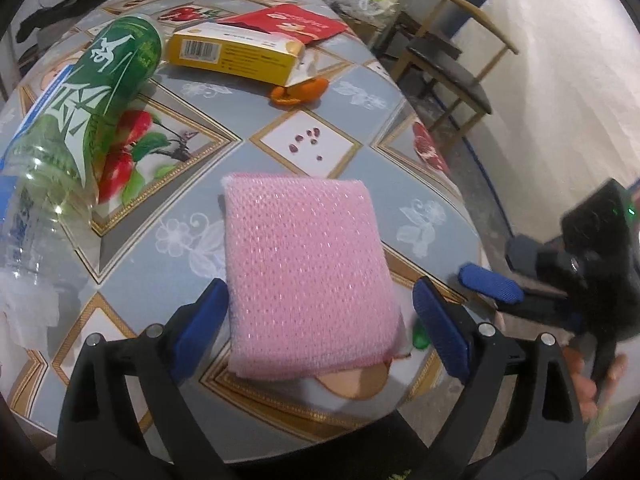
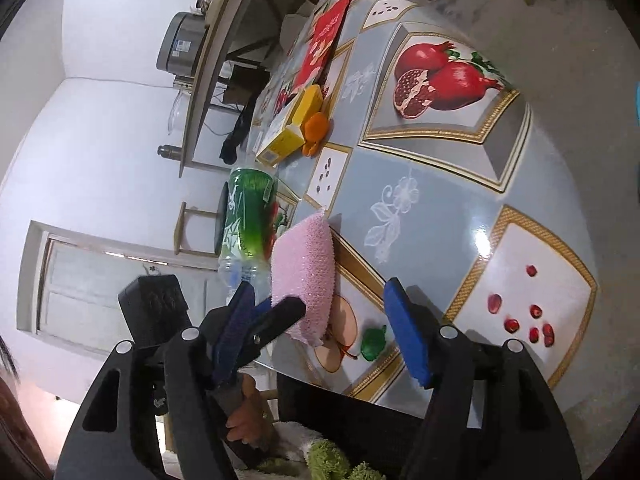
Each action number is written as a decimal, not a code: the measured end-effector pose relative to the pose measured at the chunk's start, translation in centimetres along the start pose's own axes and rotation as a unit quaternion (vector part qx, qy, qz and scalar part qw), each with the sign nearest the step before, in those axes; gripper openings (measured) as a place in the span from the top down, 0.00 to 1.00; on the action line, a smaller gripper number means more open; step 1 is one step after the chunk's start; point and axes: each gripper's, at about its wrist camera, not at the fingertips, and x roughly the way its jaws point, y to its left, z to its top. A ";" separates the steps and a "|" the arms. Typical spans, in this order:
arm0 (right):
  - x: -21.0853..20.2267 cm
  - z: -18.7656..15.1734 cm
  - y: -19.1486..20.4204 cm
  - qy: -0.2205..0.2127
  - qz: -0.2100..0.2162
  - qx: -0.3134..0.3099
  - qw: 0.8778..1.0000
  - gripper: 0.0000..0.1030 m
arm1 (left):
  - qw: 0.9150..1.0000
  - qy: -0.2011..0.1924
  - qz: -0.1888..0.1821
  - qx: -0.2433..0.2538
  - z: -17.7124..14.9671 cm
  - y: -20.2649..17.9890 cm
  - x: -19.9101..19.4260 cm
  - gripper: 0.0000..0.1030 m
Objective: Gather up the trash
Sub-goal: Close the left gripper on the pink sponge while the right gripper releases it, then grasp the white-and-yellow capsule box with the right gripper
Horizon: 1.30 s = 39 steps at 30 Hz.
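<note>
A pink mesh sponge [image 1: 304, 272] lies flat near the table's front edge, between the blue pads of my left gripper [image 1: 324, 322]. That gripper is open, its left pad close beside the sponge and its right pad apart from it. A small green bottle cap [image 2: 374, 344] rests on the tablecloth just right of the sponge, inside the span of my right gripper [image 2: 322, 332]. The right gripper is open too, and neither pad presses on the cap. The cap [image 1: 420, 336] peeks out beside the left gripper's right pad. A finger [image 2: 284, 314] of the left gripper overlaps the sponge [image 2: 304, 272].
A green-labelled plastic bottle [image 1: 100, 92] lies on its side at the left, with crumpled white tissue [image 1: 24, 312] near its neck. Further back are a yellow box [image 1: 236, 54], a red packet [image 1: 292, 20] and orange peel [image 1: 298, 92]. A wooden chair [image 1: 452, 64] stands beyond the table's right edge.
</note>
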 end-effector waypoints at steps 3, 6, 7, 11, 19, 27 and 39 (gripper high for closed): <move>-1.0 -0.3 -0.4 -0.003 -0.009 -0.003 1.000 0.36 | 0.999 -0.011 0.033 0.017 0.2 -0.7 0.4 0.13; -1.6 -0.5 -0.3 -0.011 -0.023 -0.009 1.000 0.36 | 0.997 -0.018 0.058 0.044 0.1 -1.4 0.9 0.13; -1.8 -0.5 -0.2 -0.015 -0.029 -0.014 0.999 0.36 | 0.996 -0.020 0.064 0.052 0.1 -1.5 1.0 0.13; -2.6 -0.3 1.0 -0.028 -0.066 -0.051 0.996 0.36 | 0.994 -0.027 0.078 0.074 0.0 -2.0 1.2 0.13; -1.8 3.0 8.3 -0.032 -0.142 -0.238 0.960 0.24 | 0.993 -0.041 0.072 0.086 -0.4 -1.6 0.9 0.18; 6.1 8.6 15.8 0.017 -0.185 -0.424 0.886 0.13 | 0.992 -0.049 0.073 0.092 -1.3 -1.1 0.3 0.19; 21.9 14.5 17.8 0.165 -0.227 -0.528 0.801 0.13 | 0.994 -0.046 0.041 0.096 -1.7 -0.5 -0.5 0.19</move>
